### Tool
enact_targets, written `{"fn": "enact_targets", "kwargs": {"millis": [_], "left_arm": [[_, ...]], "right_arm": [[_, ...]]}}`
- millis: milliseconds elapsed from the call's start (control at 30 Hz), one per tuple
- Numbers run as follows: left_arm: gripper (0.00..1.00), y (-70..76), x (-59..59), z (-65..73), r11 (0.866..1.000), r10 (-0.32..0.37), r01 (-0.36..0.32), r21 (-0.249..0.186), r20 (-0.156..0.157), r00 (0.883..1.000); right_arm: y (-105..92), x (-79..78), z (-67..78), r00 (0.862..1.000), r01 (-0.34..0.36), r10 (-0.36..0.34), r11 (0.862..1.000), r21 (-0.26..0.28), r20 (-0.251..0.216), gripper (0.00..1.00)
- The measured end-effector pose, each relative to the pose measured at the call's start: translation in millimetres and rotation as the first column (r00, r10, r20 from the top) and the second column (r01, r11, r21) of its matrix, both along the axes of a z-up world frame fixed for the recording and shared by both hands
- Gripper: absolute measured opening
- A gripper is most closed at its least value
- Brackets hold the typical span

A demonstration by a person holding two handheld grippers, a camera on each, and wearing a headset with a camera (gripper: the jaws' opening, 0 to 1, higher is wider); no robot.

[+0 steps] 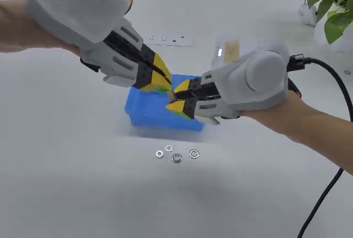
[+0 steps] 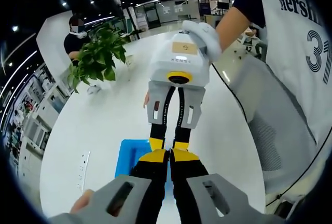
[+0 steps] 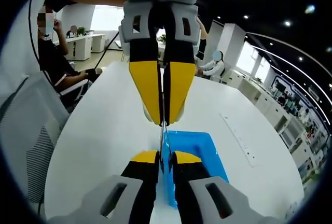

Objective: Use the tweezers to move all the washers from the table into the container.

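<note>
The left claw [image 1: 164,82] and the right claw [image 1: 175,103] meet tip to tip, yellow tips almost touching. Each has its jaws pressed together on the tweezers [image 3: 164,142], a thin strip of silver metal that runs from one claw's tips into the other's.

Directly under the meeting tips sits the container [image 1: 148,114], a shallow blue tray with upright walls and an open top. The right gripper view shows the tweezers above its wall on the left claw's side. Whether the claw tips touch the rim cannot be told.

Around the tray the white table [image 1: 77,188] lies open on every side, with the widest bare stretch toward the person. A black cable [image 1: 332,81] trails back from the right claw along the person's forearm.

The washers [image 1: 176,155] are four small silver rings with dark holes. They lie flat in a loose cluster, close to one another. They are below the claw tips and on the person's side of them, near the tray's closest wall but apart from it, with bare table all around them.

Beyond the tray, a white power strip [image 1: 168,40] lies flat on the table. A leafy green plant [image 1: 325,4] stands well past the right claw.
</note>
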State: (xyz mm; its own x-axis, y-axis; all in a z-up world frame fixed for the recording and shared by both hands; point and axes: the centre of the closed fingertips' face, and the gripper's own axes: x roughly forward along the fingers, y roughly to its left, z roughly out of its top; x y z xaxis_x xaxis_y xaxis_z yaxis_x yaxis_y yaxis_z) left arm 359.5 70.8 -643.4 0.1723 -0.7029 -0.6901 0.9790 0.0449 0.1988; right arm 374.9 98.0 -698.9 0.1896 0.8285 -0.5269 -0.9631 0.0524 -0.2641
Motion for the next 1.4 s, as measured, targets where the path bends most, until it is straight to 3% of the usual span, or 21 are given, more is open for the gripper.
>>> {"fn": "enact_targets", "kwargs": {"millis": [167,200,367,900,1167,1400], "left_arm": [[0.06,-0.7,-20.2,-5.9,1.000,-0.003,0.004,0.004,-0.022,1.000],[0.06,0.5,-15.8,-8.9,1.000,-0.006,0.006,0.008,-0.026,1.000],[0.06,-1.6,-32.1,-20.5,1.000,-0.010,0.011,0.014,-0.054,0.999],[0.06,-6.9,-57.8,-54.8,1.000,-0.007,0.009,0.011,-0.154,0.988],[0.06,-8.4,-56.6,-65.4,1.000,-0.004,0.007,0.013,-0.168,0.986],[0.06,-6.4,-48.6,-69.3,1.000,-0.002,0.007,0.028,-0.151,0.989]], "right_arm": [[0.3,-19.8,-7.0,1.000,-0.010,0.010,1.000,0.006,-0.009,0.11],[0.4,-23.0,-9.1,1.000,-0.011,0.012,1.000,0.005,-0.010,0.11],[-1.2,-36.5,-21.4,0.999,-0.020,0.020,1.000,0.000,-0.043,0.11],[-10.1,-65.6,-57.9,0.990,-0.035,0.032,0.999,-0.016,-0.141,0.11],[-13.0,-65.2,-68.6,0.987,-0.027,0.024,0.999,-0.022,-0.157,0.11],[-9.1,-55.3,-72.6,0.990,-0.028,0.024,0.999,-0.030,-0.138,0.11]]}}
